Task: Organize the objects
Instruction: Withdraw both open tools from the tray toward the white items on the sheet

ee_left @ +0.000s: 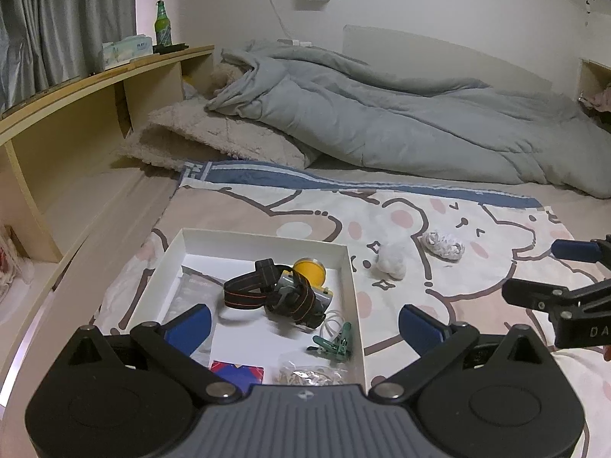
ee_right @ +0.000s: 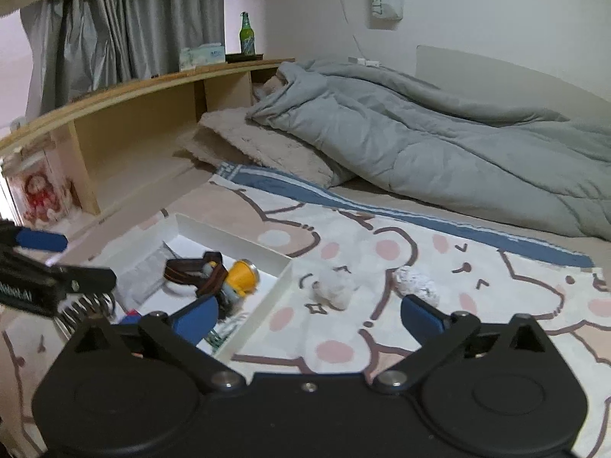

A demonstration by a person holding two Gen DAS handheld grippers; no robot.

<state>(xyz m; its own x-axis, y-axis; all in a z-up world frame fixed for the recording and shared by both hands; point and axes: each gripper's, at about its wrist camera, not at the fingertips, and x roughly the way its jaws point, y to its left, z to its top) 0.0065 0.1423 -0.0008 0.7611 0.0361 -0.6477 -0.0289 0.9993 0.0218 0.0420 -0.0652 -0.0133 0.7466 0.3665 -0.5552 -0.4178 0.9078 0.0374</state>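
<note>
A shallow white box (ee_left: 345,267) (ee_right: 280,280) lies on a bear-print cloth on the bed. Inside it rests a yellow headlamp with a black strap (ee_left: 282,292) (ee_right: 225,274), a green clip (ee_left: 336,341), a red and blue packet (ee_left: 236,372), a bag of small pale pieces (ee_left: 309,374) and a grey pouch (ee_left: 194,294). My left gripper (ee_left: 305,328) hovers open over the box's near side, nothing between its fingers. To the right of the box lie a white fluffy ball (ee_left: 391,261) (ee_right: 334,286) and a crumpled white wad (ee_left: 443,246) (ee_right: 416,282). My right gripper (ee_right: 309,318) stands open and empty above the cloth.
A rumpled grey duvet (ee_left: 382,122) and a beige pillow (ee_left: 214,141) fill the far half of the bed. A wooden shelf unit (ee_left: 76,114) runs along the left, with a green bottle (ee_left: 162,24) and a tissue pack (ee_left: 122,49) on top.
</note>
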